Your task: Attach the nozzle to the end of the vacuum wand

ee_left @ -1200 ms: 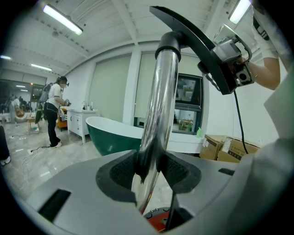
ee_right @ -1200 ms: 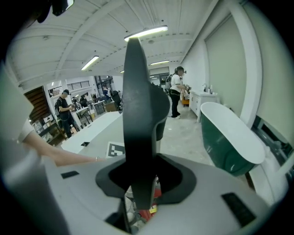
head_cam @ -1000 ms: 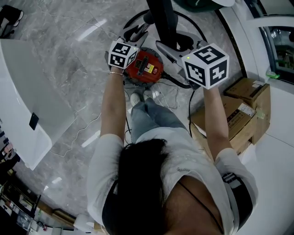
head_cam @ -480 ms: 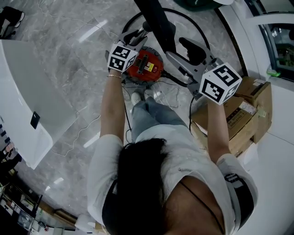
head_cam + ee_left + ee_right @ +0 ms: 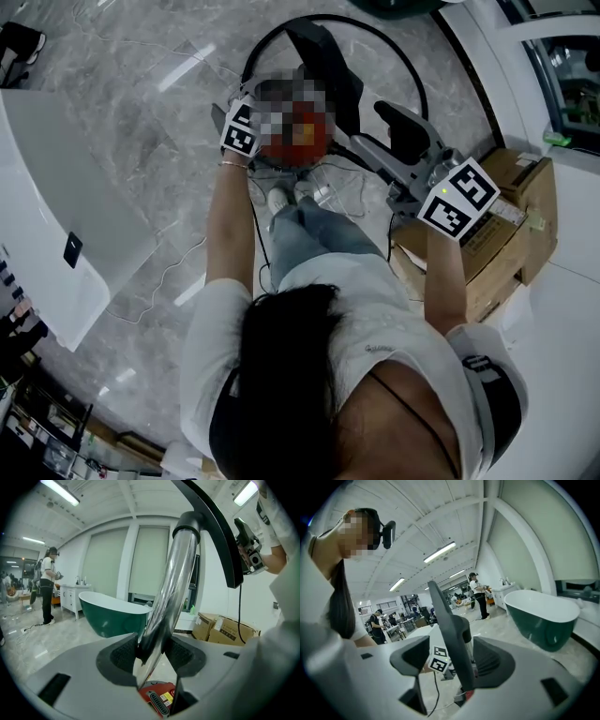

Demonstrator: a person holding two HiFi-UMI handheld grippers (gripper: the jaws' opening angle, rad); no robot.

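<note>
The chrome vacuum wand rises between the pads of my left gripper, which is shut on it. A black collar tops the wand, and the black nozzle curves on from it. From above, the nozzle stands over the red vacuum body, with my left gripper beside it. My right gripper sits to the right, apart from the nozzle. Its jaws have just been opening. In the right gripper view the nozzle shows in the gap of that gripper, with neither pad pressing on it.
Cardboard boxes stand at the right. A dark green bathtub is ahead, and a white counter lies at the left. A black hose loops round the vacuum, and cables trail by the person's feet. People stand far off.
My right gripper has drawn back to the right, off the nozzle, with its jaws wider. The nozzle and wand have leaned away upward in view. The left gripper has shifted slightly, still holding the wand.
</note>
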